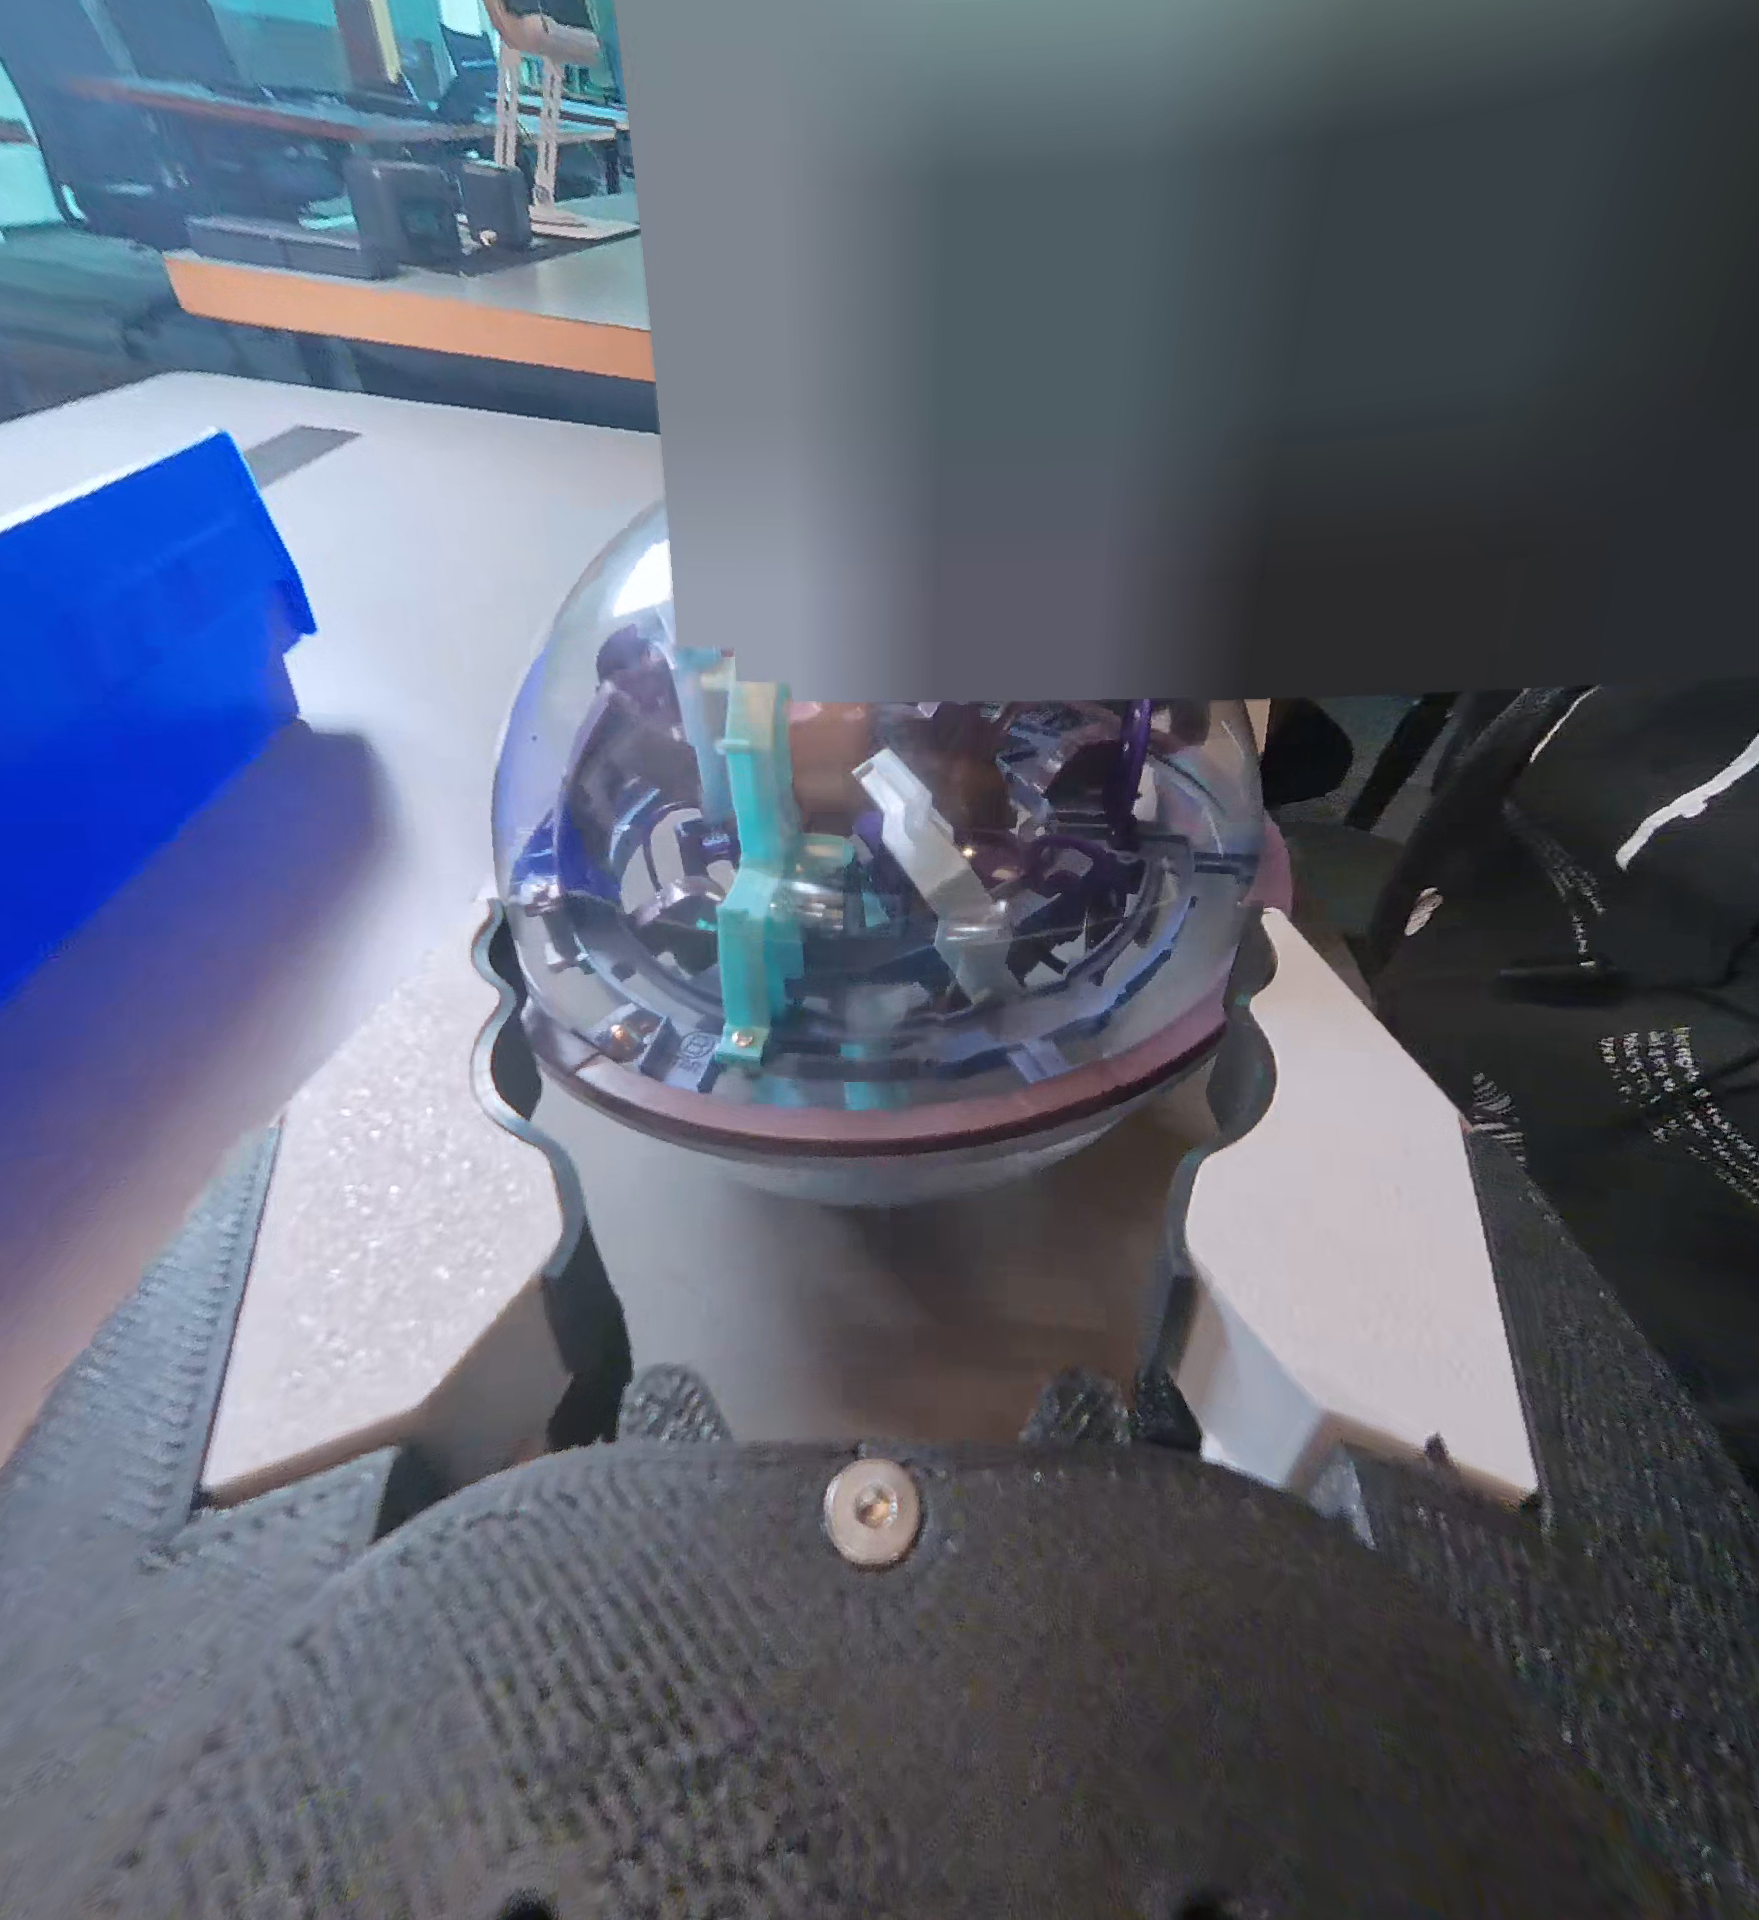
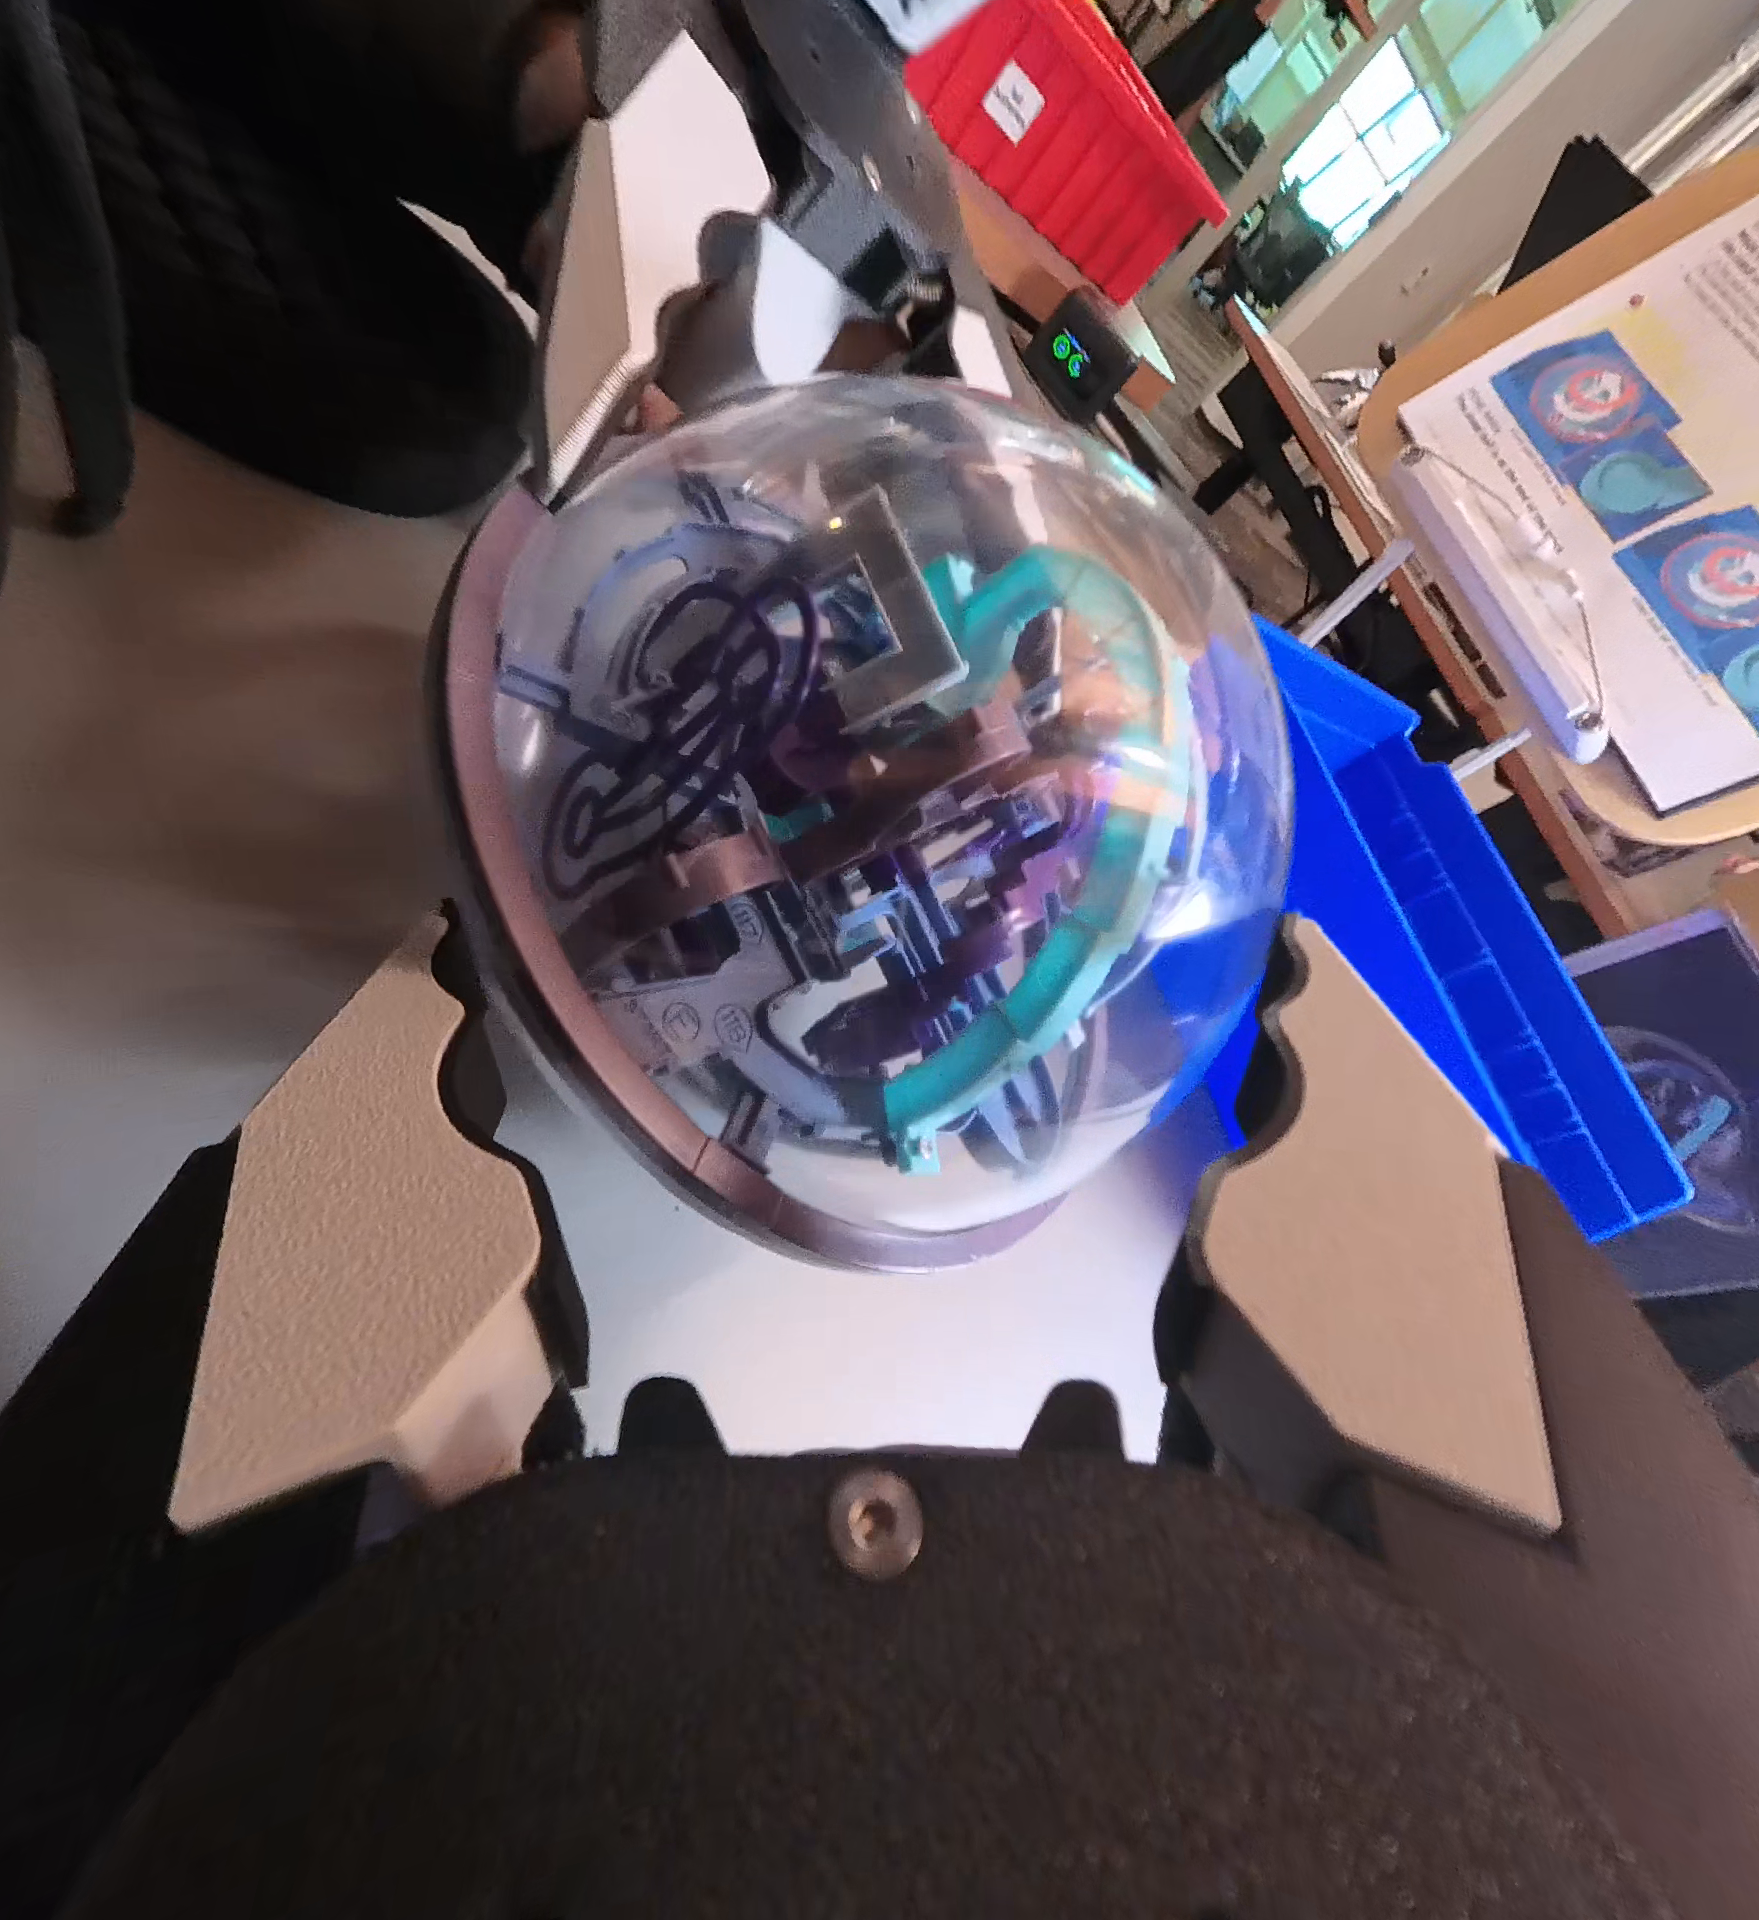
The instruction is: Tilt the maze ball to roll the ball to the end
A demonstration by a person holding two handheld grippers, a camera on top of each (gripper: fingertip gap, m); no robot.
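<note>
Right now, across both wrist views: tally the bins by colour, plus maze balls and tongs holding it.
Blue bin: 1
Red bin: 1
Maze ball: 1
Tongs gripping it: 2, left tongs and right tongs
Total: 5

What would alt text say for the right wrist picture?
A clear maze ball full of teal and purple tracks sits between two pale tongs, which touch its sides. A blue bin lies just behind it, a red bin farther back.
</note>
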